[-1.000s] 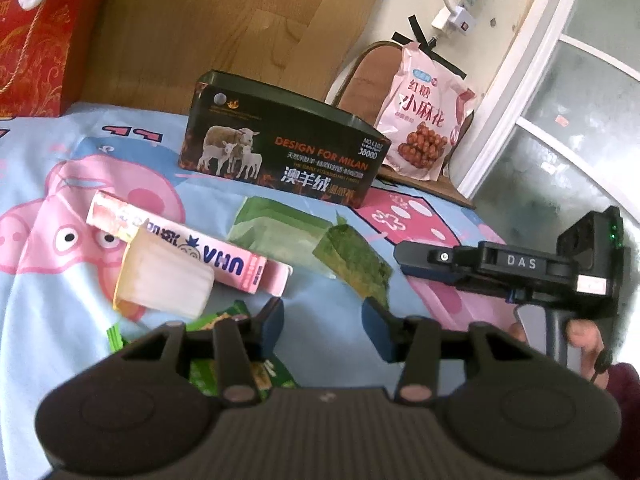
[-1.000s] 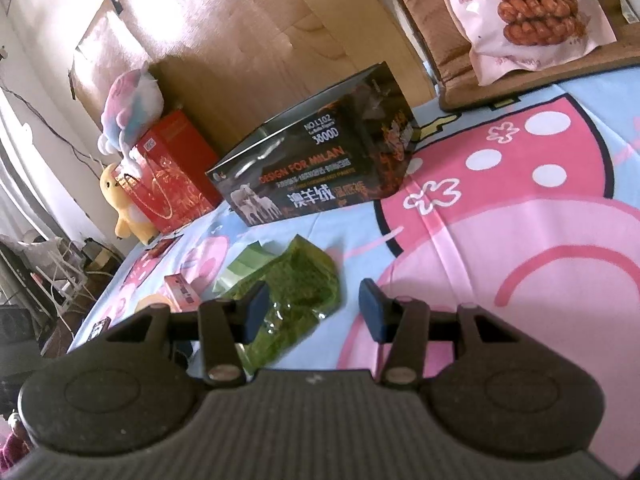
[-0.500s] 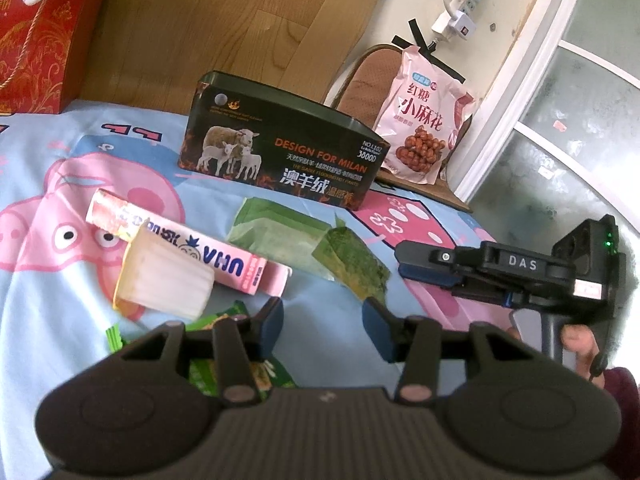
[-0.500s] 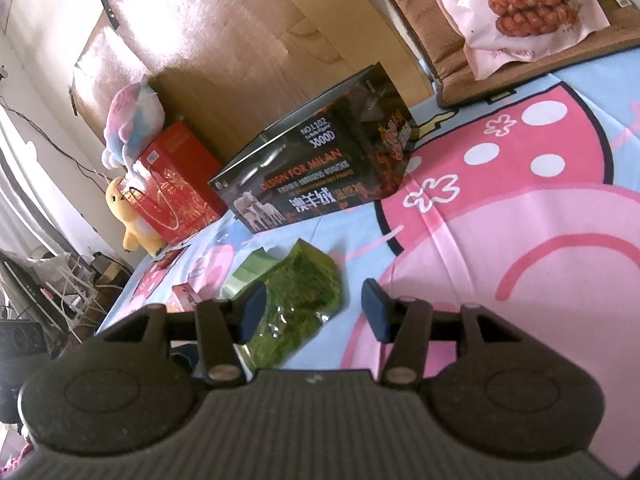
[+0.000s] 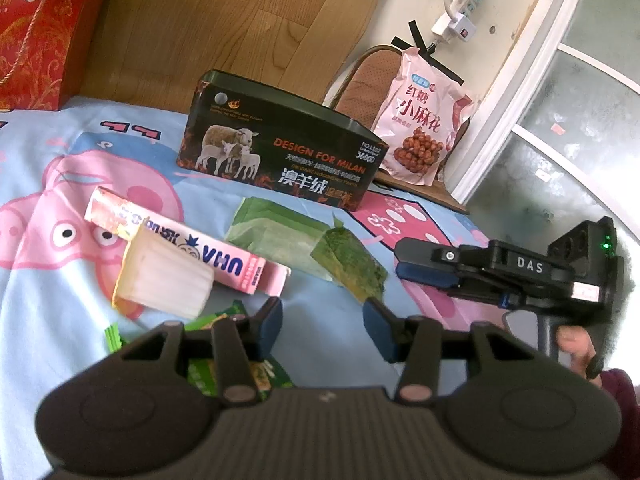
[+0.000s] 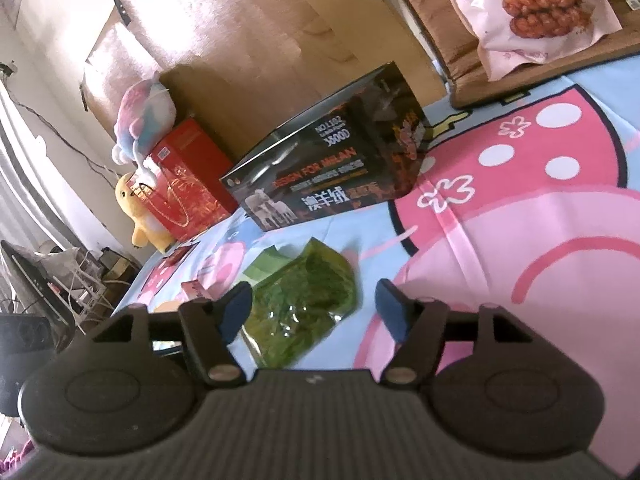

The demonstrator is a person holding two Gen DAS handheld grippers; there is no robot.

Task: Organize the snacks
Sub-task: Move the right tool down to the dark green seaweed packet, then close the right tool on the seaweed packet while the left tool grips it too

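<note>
Left wrist view: one dark tin box [image 5: 280, 160] at 12 o'clock, one pink twist-snack bag [image 5: 424, 128] at 1 o'clock behind it.
Snacks on the cartoon bedsheet [image 5: 60, 280]: one pink carton [image 5: 180, 252], one pale ribbed packet [image 5: 164, 280] lying on it, one light green packet [image 5: 276, 228], one dark green seaweed packet [image 5: 352, 264], one green wrapper [image 5: 224, 360] at 6 o'clock under the left finger.
Left gripper [image 5: 322, 328]: jaws apart, nothing between them.
Right gripper [image 6: 314, 312]: jaws apart and just been widening; not clamped.
Seaweed packet in right wrist view [image 6: 304, 308]: flat on the sheet, between the jaws, nearer the left finger, at 12 o'clock.
Other: one red gift bag [image 6: 188, 184], two plush toys [image 6: 144, 120].
</note>
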